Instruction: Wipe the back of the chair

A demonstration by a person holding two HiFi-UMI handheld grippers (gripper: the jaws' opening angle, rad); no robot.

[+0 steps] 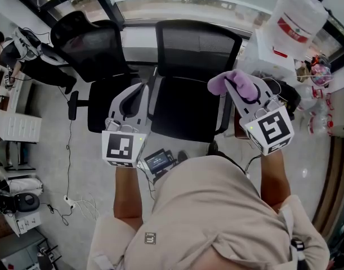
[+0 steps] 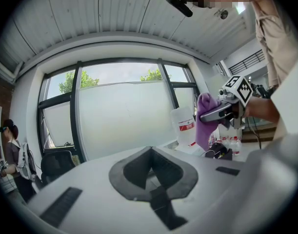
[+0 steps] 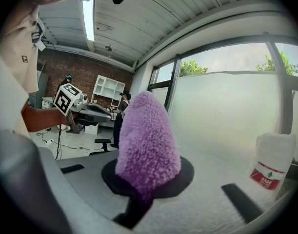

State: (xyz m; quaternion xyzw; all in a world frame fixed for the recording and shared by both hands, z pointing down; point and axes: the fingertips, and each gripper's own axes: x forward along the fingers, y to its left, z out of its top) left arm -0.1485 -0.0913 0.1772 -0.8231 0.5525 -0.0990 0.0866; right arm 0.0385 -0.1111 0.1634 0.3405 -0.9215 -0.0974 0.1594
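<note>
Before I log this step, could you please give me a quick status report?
Left gripper shut, empty. Right gripper shut on purple fuzzy cloth. Cloth held off the chair backrest, wiping not begun. Nothing in the way.

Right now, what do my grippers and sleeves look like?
Both the left gripper and right gripper have pale grey shells, dark-padded jaws and a cube with black-and-white square markers. You wear a beige short-sleeved shirt.

1. i can read no words or numbers anywhere.
2. water jug [image 1: 295, 24]: a red label, print too small for me.
3. marker cube [image 1: 271, 129]: black-and-white square pattern, no letters.
</note>
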